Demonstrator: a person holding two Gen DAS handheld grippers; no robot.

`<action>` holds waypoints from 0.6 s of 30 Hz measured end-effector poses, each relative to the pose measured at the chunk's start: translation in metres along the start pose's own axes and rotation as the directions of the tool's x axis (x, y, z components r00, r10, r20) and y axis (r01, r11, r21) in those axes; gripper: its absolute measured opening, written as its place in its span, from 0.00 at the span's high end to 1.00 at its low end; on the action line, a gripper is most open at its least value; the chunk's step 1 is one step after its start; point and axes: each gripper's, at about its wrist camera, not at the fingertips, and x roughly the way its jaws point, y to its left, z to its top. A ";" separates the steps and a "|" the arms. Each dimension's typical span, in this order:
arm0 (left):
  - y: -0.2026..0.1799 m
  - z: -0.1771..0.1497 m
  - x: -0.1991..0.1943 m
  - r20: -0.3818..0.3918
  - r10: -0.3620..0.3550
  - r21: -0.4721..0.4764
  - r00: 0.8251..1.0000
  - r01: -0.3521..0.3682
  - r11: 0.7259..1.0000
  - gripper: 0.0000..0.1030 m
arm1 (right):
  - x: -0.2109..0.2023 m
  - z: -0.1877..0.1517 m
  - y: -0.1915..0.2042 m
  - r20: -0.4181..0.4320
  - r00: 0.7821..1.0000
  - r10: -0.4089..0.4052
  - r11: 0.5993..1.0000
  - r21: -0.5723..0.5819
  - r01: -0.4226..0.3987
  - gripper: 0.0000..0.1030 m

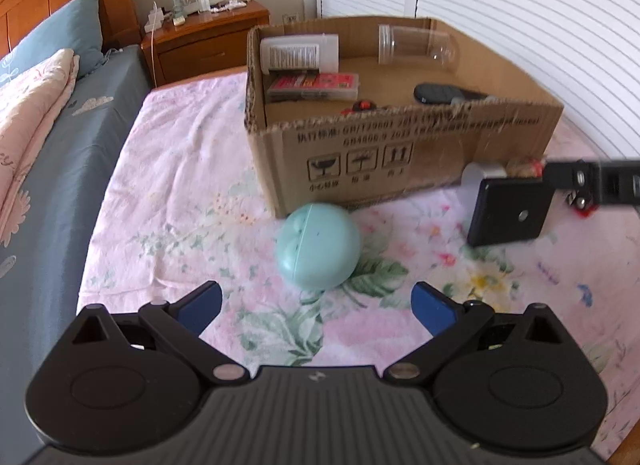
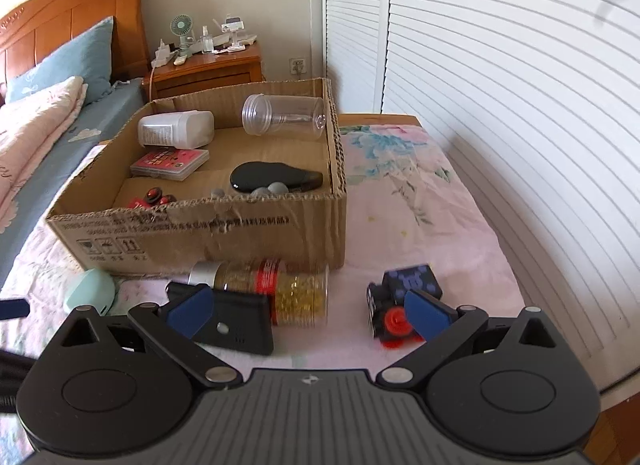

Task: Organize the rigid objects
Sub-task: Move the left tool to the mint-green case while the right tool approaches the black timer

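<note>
L hand-held gripper [image 1: 316, 307] wide apart, empty, facing mint ball [image 1: 318, 246] by box [image 1: 400, 153] | R hand-held gripper [image 2: 308, 315] apart too, over jar [image 2: 276, 291] | risk imo: ball's round, prob rolls off bed edge if nudged

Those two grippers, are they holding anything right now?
No. The left gripper is open behind the teal ball; the right gripper is open too, nothing between its fingers.
</note>
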 end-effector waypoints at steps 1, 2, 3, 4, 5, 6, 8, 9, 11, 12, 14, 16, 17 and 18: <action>0.002 -0.001 0.002 -0.006 -0.008 -0.003 1.000 0.008 1.000 0.03 | 0.001 0.003 0.001 0.008 1.000 -0.004 1.000 -0.004 0.004 0.00; 0.003 -0.002 0.005 -0.014 -0.015 -0.008 1.000 0.015 1.000 0.03 | 0.003 0.005 0.002 0.012 1.000 -0.007 1.000 -0.008 0.007 0.00; 0.005 -0.003 0.007 -0.024 -0.019 -0.015 1.000 0.019 1.000 0.03 | 0.006 0.008 0.004 0.015 1.000 -0.012 1.000 -0.014 0.013 0.00; 0.006 -0.004 0.009 -0.031 -0.021 -0.017 0.999 0.020 1.000 0.03 | 0.008 0.010 0.005 0.016 1.000 -0.021 1.000 -0.019 0.021 0.00; 0.007 -0.005 0.011 -0.037 -0.021 -0.017 0.999 0.020 1.000 0.03 | 0.012 0.012 0.007 0.012 0.999 -0.033 0.999 -0.026 0.033 0.00; 0.008 -0.006 0.012 -0.043 -0.019 -0.017 0.999 0.018 1.000 0.03 | 0.016 0.014 0.008 0.006 0.999 -0.042 0.999 -0.034 0.042 0.00; 0.010 -0.007 0.013 -0.047 -0.019 -0.018 0.999 0.019 1.000 0.03 | 0.021 0.014 0.011 -0.001 0.999 -0.055 0.997 -0.047 0.054 0.00; 0.011 -0.008 0.012 -0.047 -0.024 -0.022 0.999 0.023 0.999 0.03 | 0.023 0.014 0.012 -0.006 0.998 -0.061 0.997 -0.055 0.060 0.00; 0.013 -0.008 0.011 -0.045 -0.035 -0.030 0.998 0.034 0.999 0.03 | 0.025 0.012 0.013 -0.012 0.998 -0.066 0.996 -0.066 0.065 0.00; 0.013 -0.008 0.010 -0.044 -0.039 -0.033 0.998 0.038 0.999 0.03 | 0.025 0.010 0.014 -0.017 0.998 -0.067 0.995 -0.072 0.065 0.00; 0.014 -0.008 0.009 -0.039 -0.042 -0.033 0.998 0.041 0.999 0.03 | 0.024 0.005 0.014 -0.030 0.997 -0.067 0.994 -0.087 0.064 0.00; 0.014 -0.007 0.008 -0.036 -0.045 -0.033 0.998 0.044 0.998 0.03 | 0.023 0.000 0.015 -0.047 0.996 -0.072 0.993 -0.101 0.067 0.00; 0.014 -0.006 0.007 -0.033 -0.048 -0.034 0.998 0.047 0.998 0.03 | 0.021 -0.003 0.015 -0.052 0.996 -0.075 0.991 -0.112 0.069 0.00; 0.014 -0.006 0.007 -0.030 -0.051 -0.035 0.998 0.050 0.998 0.03 | 0.020 -0.007 0.016 -0.058 0.996 -0.075 0.990 -0.121 0.068 0.00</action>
